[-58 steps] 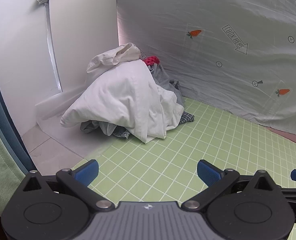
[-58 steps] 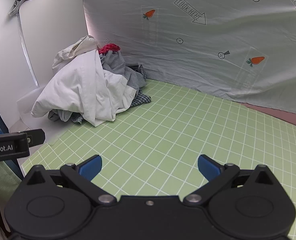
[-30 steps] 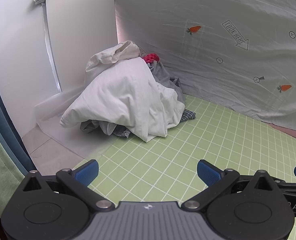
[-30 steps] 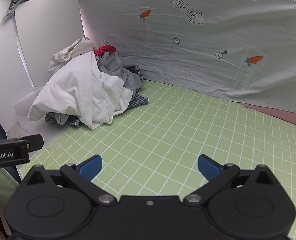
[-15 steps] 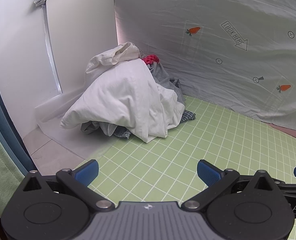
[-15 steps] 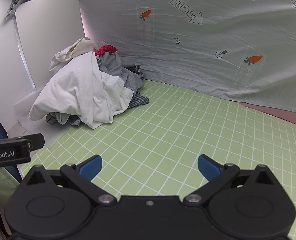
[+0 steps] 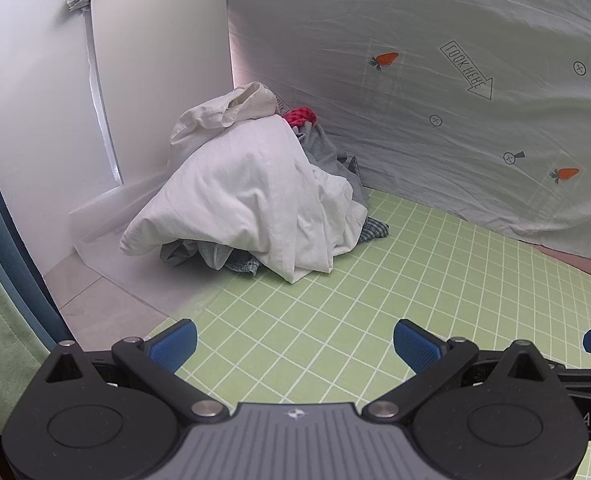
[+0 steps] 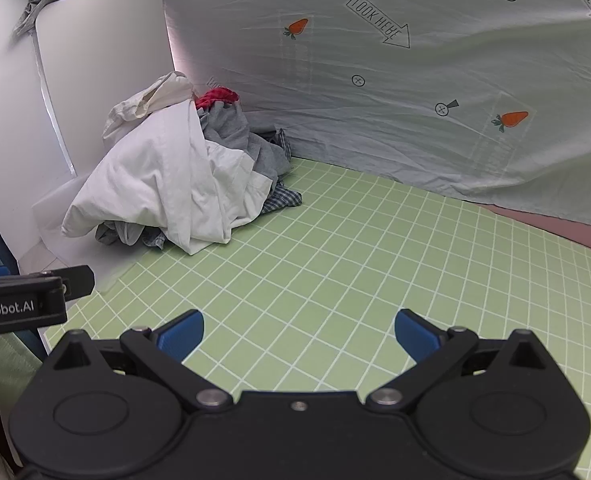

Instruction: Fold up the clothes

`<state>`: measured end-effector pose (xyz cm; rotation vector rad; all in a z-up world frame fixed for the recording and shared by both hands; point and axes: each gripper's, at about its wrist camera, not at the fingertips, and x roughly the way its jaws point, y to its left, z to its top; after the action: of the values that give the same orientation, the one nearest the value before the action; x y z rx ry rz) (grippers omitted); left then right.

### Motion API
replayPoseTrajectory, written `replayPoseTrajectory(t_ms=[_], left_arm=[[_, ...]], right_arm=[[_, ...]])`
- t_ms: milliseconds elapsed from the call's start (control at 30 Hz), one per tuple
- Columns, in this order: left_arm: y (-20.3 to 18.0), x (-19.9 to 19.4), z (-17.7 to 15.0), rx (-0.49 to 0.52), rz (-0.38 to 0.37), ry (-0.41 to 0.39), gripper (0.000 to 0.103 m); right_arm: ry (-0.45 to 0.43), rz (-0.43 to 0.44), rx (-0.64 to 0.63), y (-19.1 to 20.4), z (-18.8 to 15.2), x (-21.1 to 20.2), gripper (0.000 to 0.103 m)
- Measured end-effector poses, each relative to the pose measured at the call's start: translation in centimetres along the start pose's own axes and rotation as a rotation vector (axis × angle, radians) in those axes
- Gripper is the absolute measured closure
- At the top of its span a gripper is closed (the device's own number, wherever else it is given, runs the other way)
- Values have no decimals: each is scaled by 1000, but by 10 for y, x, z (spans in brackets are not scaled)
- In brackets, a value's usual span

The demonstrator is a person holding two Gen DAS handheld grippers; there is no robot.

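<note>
While the two tongs hover over the near edge of the green mat, almost nothing has changed over the last couple of seconds: the views have only drifted a little, and the heap sits just as it did. Far left, a white board leans in the corner. Just right of it lies the pile of clothes, well ahead of both tongs, resting partly on the white sheet and partly on the mat's far left corner. A big white garment drapes over the top, with grey cloth, a bit of red and a checked piece showing behind and beneath. Right of the pile the mat is bare, backed by a pale sheet printed with carrots. The left tongs are spread wide and hold nothing; the right tongs likewise. Folding seems not yet begun; reaching for the white garment looks like the first step.
</note>
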<state>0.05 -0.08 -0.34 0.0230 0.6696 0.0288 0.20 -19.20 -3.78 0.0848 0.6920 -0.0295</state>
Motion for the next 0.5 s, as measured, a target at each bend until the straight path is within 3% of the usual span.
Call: replayPoseTrajectory(t_ms=[333,500], left_arm=[[6,9,2,2,-3,18,0],[12,24,8,29,1,63,0]], right_arm=[[-14,-26,-13,6,5,10,0],[-25,-29,-4,10,17,24,0]])
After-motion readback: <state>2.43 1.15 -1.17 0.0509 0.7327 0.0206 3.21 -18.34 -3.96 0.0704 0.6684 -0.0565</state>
